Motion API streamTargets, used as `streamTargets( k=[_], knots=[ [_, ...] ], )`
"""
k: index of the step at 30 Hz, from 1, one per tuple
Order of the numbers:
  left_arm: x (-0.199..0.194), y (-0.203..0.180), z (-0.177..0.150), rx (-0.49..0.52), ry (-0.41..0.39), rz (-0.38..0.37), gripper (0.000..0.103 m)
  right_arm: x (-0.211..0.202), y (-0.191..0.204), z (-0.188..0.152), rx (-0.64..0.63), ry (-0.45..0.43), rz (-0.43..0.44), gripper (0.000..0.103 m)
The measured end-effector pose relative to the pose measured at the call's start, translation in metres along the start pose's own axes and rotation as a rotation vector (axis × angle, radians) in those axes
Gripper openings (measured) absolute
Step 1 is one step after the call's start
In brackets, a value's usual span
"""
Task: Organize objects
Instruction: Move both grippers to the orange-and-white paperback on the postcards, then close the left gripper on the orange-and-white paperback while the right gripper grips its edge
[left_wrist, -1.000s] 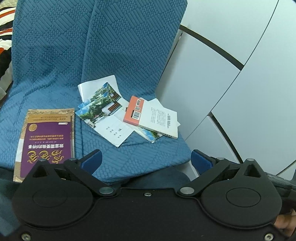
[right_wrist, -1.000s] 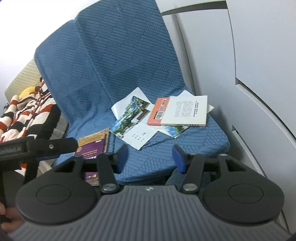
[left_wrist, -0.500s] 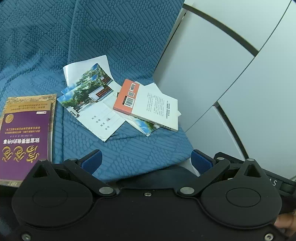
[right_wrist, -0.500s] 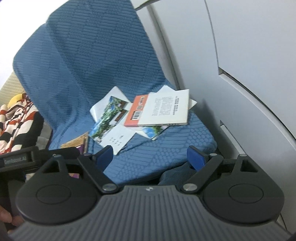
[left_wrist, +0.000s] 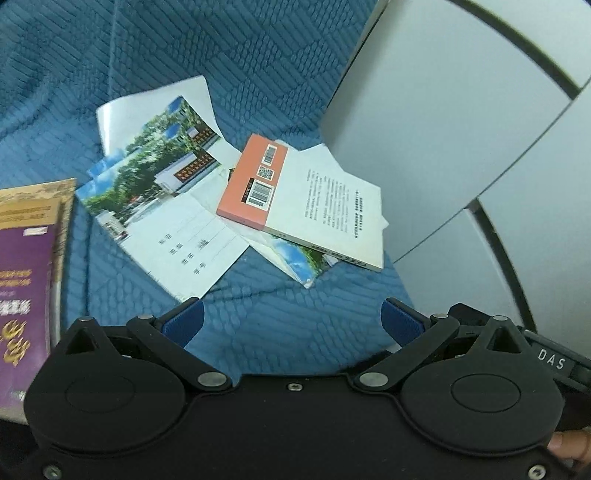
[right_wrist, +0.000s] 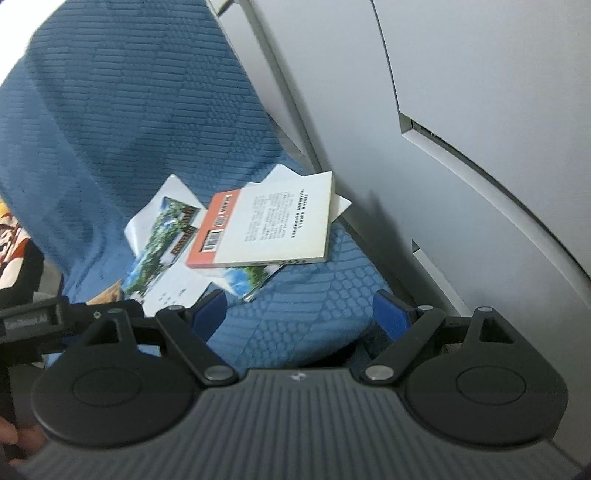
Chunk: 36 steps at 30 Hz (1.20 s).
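Approach step, nothing held: my left tongs (left_wrist: 291, 319) and right tongs (right_wrist: 299, 308) both gape apart, orange-backed book (left_wrist: 306, 206) just ahead, likely first grab by its near edge.

A blue seat (left_wrist: 280, 325) with a woven geometric cover fills the view, its backrest (right_wrist: 122, 122) rising behind the cushion. Pale grey wall panels (right_wrist: 480, 122) split by dark curved seams stand against the seat's right edge, evenly lit
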<state>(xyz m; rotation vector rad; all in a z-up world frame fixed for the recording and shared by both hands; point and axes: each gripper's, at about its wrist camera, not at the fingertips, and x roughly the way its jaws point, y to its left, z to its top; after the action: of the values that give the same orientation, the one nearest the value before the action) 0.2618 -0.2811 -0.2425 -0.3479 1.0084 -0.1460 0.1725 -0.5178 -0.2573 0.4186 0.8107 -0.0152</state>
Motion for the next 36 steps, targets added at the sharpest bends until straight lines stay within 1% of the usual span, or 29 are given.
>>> streamTargets(
  k=[4,7,10,12,14,16,17,21,22,23,24,27,30,32,36],
  knots=[
    [0.033,0.008,0.015,-0.009,0.017,0.013,0.102,0.027,-0.007,0.01,0.018,0.019,-0.006,0.087],
    [0.056,0.016,0.029,-0.013,0.013,0.023,0.102,0.05,-0.01,0.017,0.021,0.04,-0.003,0.081],
    [0.078,0.021,0.044,-0.007,0.022,0.03,0.102,0.073,-0.011,0.025,0.025,0.055,0.001,0.079],
    [0.092,0.022,0.053,0.007,0.029,0.038,0.102,0.087,-0.01,0.03,0.018,0.059,0.0,0.072],
    [0.107,0.022,0.061,0.025,0.02,0.061,0.102,0.101,-0.011,0.034,0.004,0.067,-0.002,0.063],
    [0.118,0.023,0.067,0.035,0.017,0.07,0.102,0.115,-0.012,0.037,0.001,0.079,-0.007,0.056],
    [0.125,0.024,0.069,0.034,0.02,0.066,0.102,0.121,-0.012,0.038,0.001,0.086,-0.007,0.055],
    [0.145,0.028,0.074,0.033,0.029,0.058,0.102,0.141,-0.015,0.04,0.001,0.103,-0.017,0.055],
    [0.149,0.027,0.074,0.039,0.03,0.063,0.102,0.146,-0.016,0.039,0.006,0.109,-0.017,0.054],
    [0.151,0.027,0.075,0.042,0.031,0.069,0.102,0.149,-0.017,0.039,0.012,0.113,-0.013,0.051],
    [0.153,0.027,0.075,0.044,0.032,0.074,0.102,0.152,-0.018,0.04,0.017,0.117,-0.007,0.05],
    [0.153,0.026,0.077,0.054,0.02,0.069,0.102,0.155,-0.017,0.042,0.02,0.114,0.01,0.05],
    [0.152,0.025,0.079,0.06,0.017,0.047,0.102,0.156,-0.017,0.043,0.039,0.123,0.045,0.051],
    [0.15,0.023,0.08,0.066,0.019,0.023,0.101,0.155,-0.014,0.043,0.026,0.121,0.041,0.051],
    [0.151,0.022,0.081,0.079,0.022,0.024,0.101,0.153,-0.014,0.043,0.036,0.126,0.053,0.051]
  ],
)
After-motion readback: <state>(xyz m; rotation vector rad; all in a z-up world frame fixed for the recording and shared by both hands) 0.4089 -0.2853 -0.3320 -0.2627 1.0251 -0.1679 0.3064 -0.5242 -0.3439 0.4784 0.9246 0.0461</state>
